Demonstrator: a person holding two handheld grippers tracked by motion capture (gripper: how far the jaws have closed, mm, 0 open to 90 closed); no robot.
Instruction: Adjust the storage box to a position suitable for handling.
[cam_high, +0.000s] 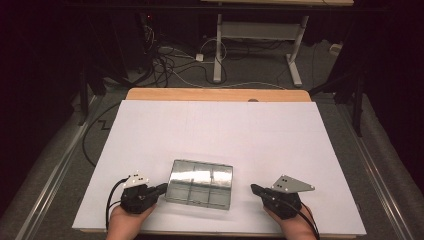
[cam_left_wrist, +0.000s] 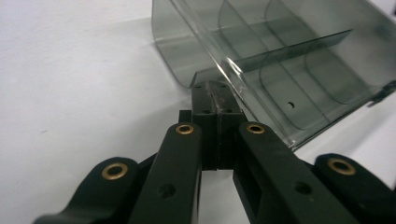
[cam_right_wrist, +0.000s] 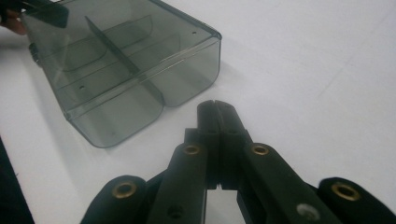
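Plastic box (cam_high: 200, 183) between our two grippers.
We keep the left gripper (cam_left_wrist: 214, 91) pressed together at its edge, the right gripper (cam_right_wrist: 217, 109) closed nearby.

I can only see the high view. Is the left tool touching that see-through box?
Observer: In the left gripper view, the left tool has its shut tips right against the rim of the compartment box.
Operator: Is the right tool pinching anything?
Observer: No. Its own view shows the right tool shut on nothing, with bare white table between it and the box.
Operator: Is there stuff inside?
Observer: It looks empty. Through the smoky plastic I see just dividers.
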